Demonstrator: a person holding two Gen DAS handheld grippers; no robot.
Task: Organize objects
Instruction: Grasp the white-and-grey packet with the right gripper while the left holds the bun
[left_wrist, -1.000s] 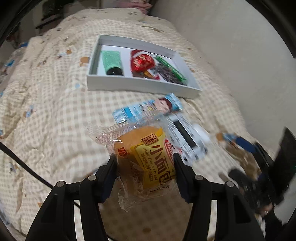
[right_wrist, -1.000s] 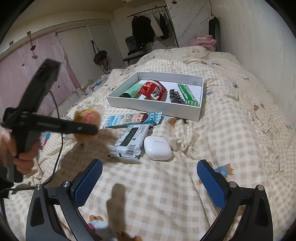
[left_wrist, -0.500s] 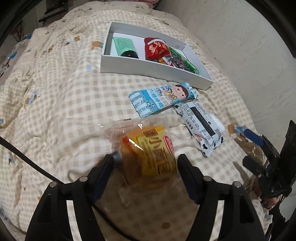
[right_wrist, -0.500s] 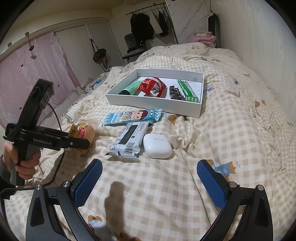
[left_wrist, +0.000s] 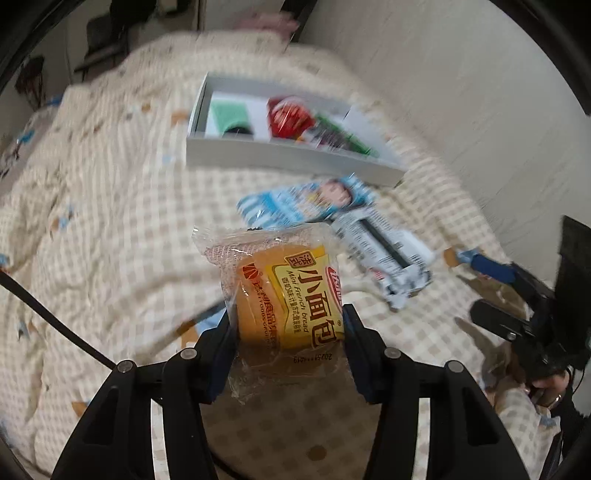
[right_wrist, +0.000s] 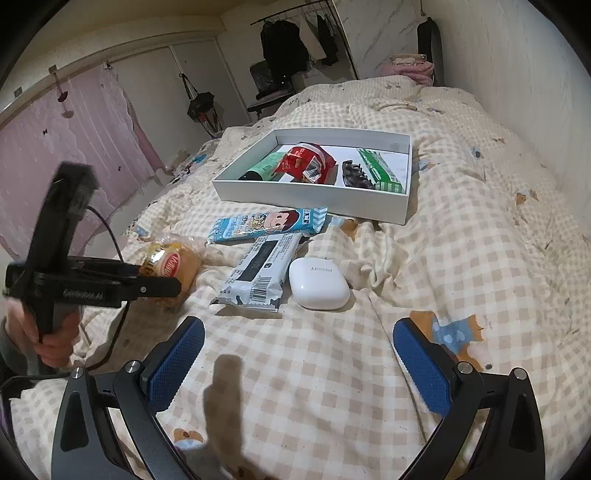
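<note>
The left gripper (left_wrist: 288, 332) is closing, its jaws pressing a clear-wrapped yellow bread roll (left_wrist: 286, 295), seemingly lifted off the checked quilt (right_wrist: 461, 240). The right gripper (right_wrist: 295, 354) gapes empty. Beyond the roll sits a white cardboard tray (right_wrist: 314, 194).

Dim indoor light; left wrist view motion-blurred, right wrist view sharp, both fisheye-bent with dark corners.

A bed (right_wrist: 461, 229) covered by a beige checked quilt is set against a pale wall (right_wrist: 517, 74); dark clothes (right_wrist: 284, 40) are hung on a rail beside pink curtains (right_wrist: 55, 147).
</note>
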